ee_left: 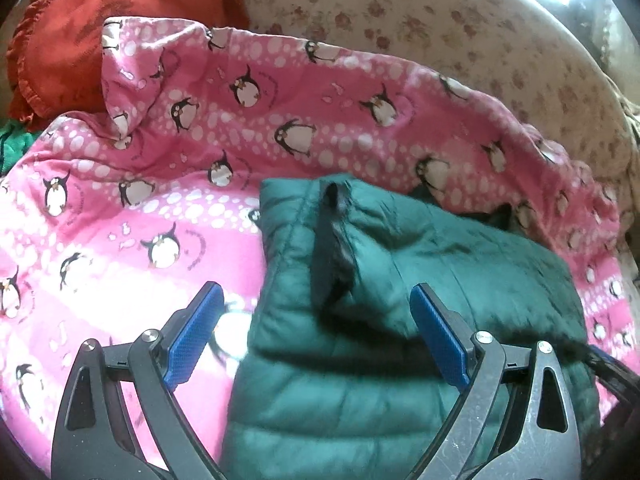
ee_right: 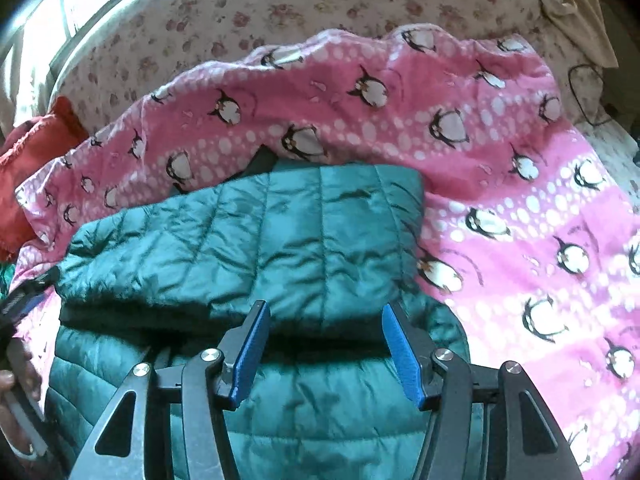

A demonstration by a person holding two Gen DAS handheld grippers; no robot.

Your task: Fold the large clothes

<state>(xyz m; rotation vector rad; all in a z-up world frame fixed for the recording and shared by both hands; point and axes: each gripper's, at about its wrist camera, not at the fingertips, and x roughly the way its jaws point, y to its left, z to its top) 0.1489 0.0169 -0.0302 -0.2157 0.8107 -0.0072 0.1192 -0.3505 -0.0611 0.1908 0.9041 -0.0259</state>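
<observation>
Nearest the left wrist camera, the left tongs (ee_left: 316,316) stand released, blue pads wide apart above the green quilted jacket (ee_left: 360,360), gripping nothing. The right tongs (ee_right: 324,336) are likewise released, their pads apart over a folded-over layer of the jacket (ee_right: 280,240). The jacket lies folded on a pink penguin blanket (ee_left: 140,220), which is spread over a floral bedsheet (ee_right: 240,12). Farther off at the left lies a red cushion (ee_left: 100,32)

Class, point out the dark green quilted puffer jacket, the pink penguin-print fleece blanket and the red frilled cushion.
Dark green quilted puffer jacket (ee_right: 280,232): right wrist view, folded-over top layer.
Pink penguin-print fleece blanket (ee_right: 520,216): right wrist view, flat area.
Red frilled cushion (ee_left: 100,28): left wrist view, centre.
</observation>
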